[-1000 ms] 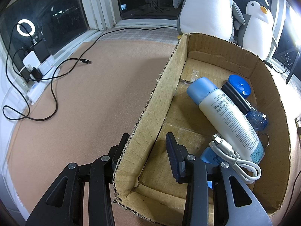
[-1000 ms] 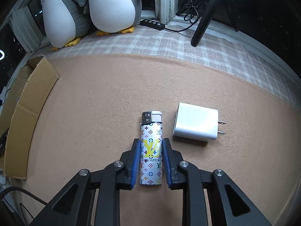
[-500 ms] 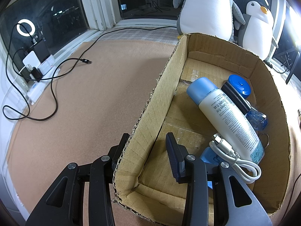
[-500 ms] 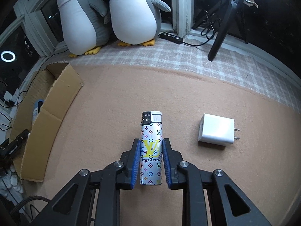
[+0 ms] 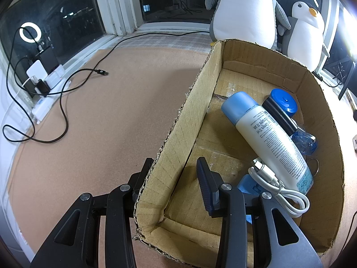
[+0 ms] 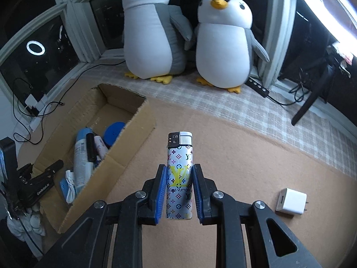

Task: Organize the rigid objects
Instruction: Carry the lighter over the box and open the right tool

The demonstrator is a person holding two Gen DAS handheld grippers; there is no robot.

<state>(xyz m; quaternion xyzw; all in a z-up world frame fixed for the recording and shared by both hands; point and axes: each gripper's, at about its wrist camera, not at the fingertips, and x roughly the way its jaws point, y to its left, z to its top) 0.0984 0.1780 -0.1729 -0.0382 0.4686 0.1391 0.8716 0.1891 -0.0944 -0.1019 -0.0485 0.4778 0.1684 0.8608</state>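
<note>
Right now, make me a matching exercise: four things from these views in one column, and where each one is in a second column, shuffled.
Things:
1. lighter
2. charger
3. white cable
4. penguins

Places:
A. on the plaid cloth by the window
B. inside the box
C. lying on the tan mat
D. between the right gripper's pads

Pairs: 1-D, 2-C, 3-B, 4-A

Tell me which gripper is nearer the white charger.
Right. The right gripper, shut on the lighter, hangs above the mat just left of the charger. The left gripper clamps the box wall, farther left.
</note>
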